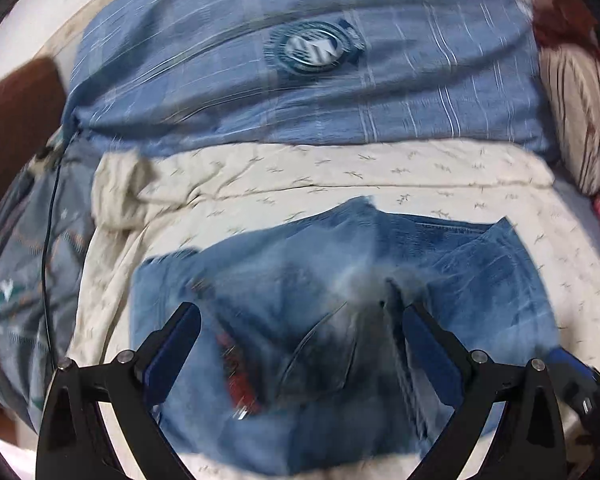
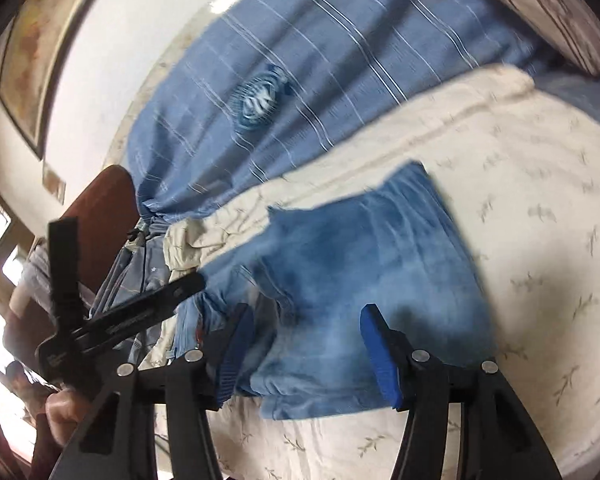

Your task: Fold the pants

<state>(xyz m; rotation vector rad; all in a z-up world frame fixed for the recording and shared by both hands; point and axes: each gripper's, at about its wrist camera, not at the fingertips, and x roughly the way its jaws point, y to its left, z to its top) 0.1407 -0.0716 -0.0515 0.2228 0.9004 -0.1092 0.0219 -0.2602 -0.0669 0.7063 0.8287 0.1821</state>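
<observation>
We are looking down on a bed, its cream leaf-print sheet (image 1: 340, 184) lying rumpled ahead of our grippers. Folded blue jeans (image 1: 300, 280) are lying on it beneath our fingers, and a blue striped blanket (image 1: 300, 100) is lying beyond them.

Even daylight, soft shadows. Both views motion-blurred; jeans (image 1: 340, 280) smeared. Window (image 2: 4, 272) overexposed, left edge. Fisheye bending, dark vignette at corners.
</observation>
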